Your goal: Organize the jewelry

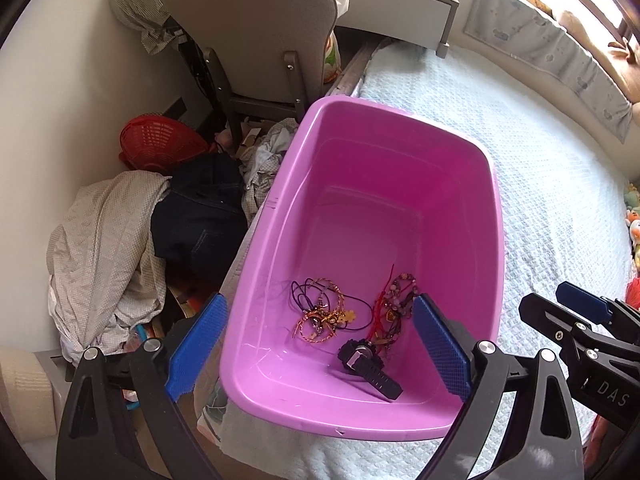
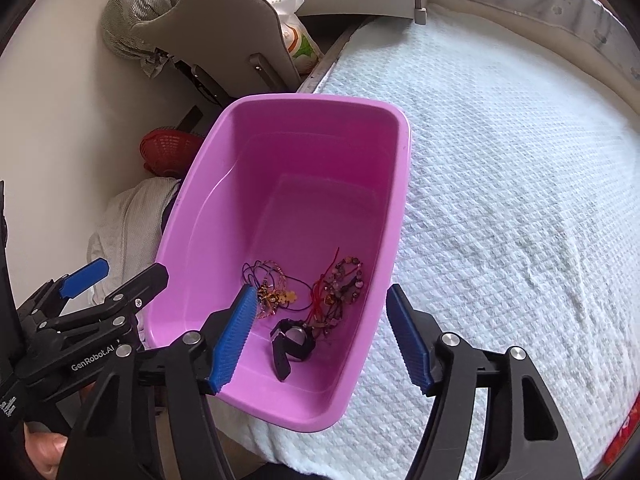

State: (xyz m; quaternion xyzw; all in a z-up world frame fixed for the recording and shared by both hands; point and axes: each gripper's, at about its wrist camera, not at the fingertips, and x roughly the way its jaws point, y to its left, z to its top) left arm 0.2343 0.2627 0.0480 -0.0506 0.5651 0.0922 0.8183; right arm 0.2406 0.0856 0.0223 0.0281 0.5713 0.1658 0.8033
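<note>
Both tools, the left tool [image 1: 320, 344] and right tool [image 2: 322, 334], hung released and empty above the pink plastic rectangular tub [image 1: 256, 280] on the white quilted bed [image 1: 560, 200], the tangled cord-and-bead bracelets [image 1: 352, 308] and black chunky wristwatch [image 1: 368, 366] gathered at its six-o'clock end, apparently for tidy keeping.

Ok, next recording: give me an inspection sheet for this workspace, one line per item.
Surface: bed with pale quilted cover.
Job's things: pink tub on the bed edge holds two jewelry tangles, cord bracelets and beaded bracelets, plus a black watch.
Clutter: clothes heap, red basket on the floor.
Grippers: left gripper and right gripper both open, empty, above the tub.
Cables: nothing seen.
Surroundings: grey chair, window.
</note>
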